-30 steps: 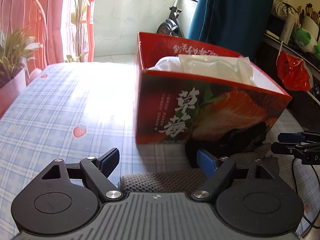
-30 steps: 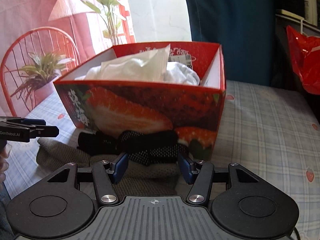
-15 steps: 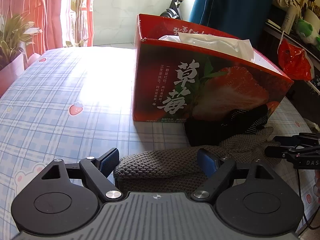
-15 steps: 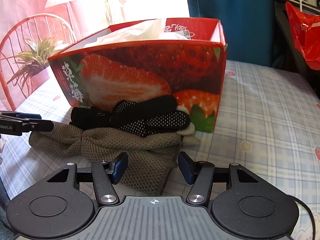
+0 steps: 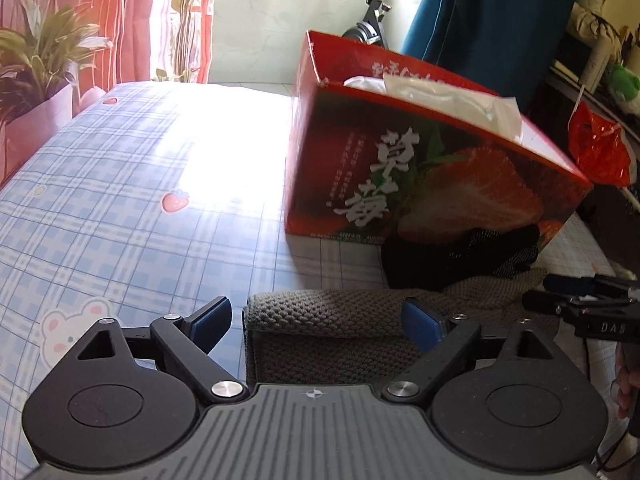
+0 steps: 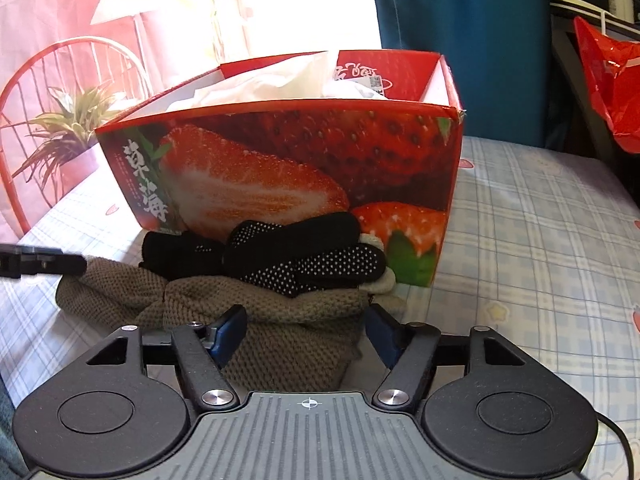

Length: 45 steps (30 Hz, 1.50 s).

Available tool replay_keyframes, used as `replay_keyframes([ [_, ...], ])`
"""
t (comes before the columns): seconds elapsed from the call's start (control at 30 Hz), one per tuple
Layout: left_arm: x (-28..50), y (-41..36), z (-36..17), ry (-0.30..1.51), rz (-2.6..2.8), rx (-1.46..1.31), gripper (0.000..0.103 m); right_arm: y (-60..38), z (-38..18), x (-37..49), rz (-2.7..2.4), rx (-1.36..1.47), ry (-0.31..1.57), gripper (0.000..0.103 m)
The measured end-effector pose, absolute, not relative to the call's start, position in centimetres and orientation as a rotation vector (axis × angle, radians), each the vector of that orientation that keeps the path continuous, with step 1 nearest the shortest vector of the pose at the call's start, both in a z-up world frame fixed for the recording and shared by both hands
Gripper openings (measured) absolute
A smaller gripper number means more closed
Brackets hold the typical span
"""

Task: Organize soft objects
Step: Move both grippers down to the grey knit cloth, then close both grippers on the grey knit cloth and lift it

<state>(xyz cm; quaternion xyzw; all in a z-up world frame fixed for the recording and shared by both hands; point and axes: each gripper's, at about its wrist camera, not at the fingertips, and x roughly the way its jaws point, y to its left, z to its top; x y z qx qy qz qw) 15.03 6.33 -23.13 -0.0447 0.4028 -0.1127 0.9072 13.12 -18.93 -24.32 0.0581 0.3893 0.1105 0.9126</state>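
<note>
- One red strawberry box (image 6: pixel 304 168) stands on the plaid tablecloth (image 5: pixel 120 216), with white plastic-wrapped stuff (image 6: pixel 280 80) poking out of its open top.
- One grey-brown knitted piece (image 6: pixel 288 320) lies crumpled on the cloth in front of the box, and it reaches between both my claws.
- Black gloves with white grip dots (image 6: pixel 304 256) lie on top of the knit, touching the box front; I count at least two but cannot be sure. A pale bit of fabric (image 6: pixel 380 280) peeks out beside them.
- One red plastic bag (image 5: pixel 596 152) hangs off to the right, and one potted plant (image 5: pixel 36 68) stands past the table's left edge.
- Compared with a second ago, both views sit lower and closer to the tabletop, so more of the knit shows and the box front looms larger.
- My left claw (image 5: pixel 316 316) is spreading its jaws; the knit's folded end lies between the blue pads (image 5: pixel 212 316), and neither pad presses it.
- My right claw (image 6: pixel 304 328) is also spreading; the knit fills much of the gap, just beside the left pad but not pinched.
- Both claws point slantwise down at the pile, the left from the knit's left end, the right from nearer its middle. In the left view my right claw's tips (image 5: pixel 580 300) show at the far edge, with fingers of my hand (image 5: pixel 628 380) below.
</note>
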Motion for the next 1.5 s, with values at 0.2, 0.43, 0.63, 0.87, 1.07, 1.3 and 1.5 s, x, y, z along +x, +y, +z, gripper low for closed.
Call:
replay_keyframes([
  [0.2,15.0,5.5,-25.1,0.862,-0.237,-0.075,0.093,-18.1,-25.4,13.7,0.163,0.087,0.828,0.063],
  [0.43,14.7,4.6,-25.5,0.823,-0.226,-0.015,0.076,-17.5,-26.0,13.2,0.164,0.067,0.818,0.056],
  [0.63,14.5,4.7,-25.3,0.806,-0.250,-0.021,0.040,-17.0,-25.8,12.7,0.203,0.060,0.812,0.034],
  [0.87,14.0,5.3,-25.3,0.807,-0.255,-0.088,0.026,-16.4,-25.7,11.0,0.243,0.080,0.799,0.018],
  [1.07,13.4,5.0,-25.4,0.808,-0.271,-0.101,0.025,-17.5,-25.9,8.9,0.233,0.153,0.794,0.016],
  [1.3,12.7,4.4,-25.4,0.807,-0.279,-0.106,0.040,-18.8,-26.2,8.0,0.209,0.171,0.789,0.016],
  [1.5,12.1,3.6,-25.0,0.765,-0.292,-0.055,0.067,-19.1,-26.4,7.7,0.203,0.173,0.779,0.017],
])
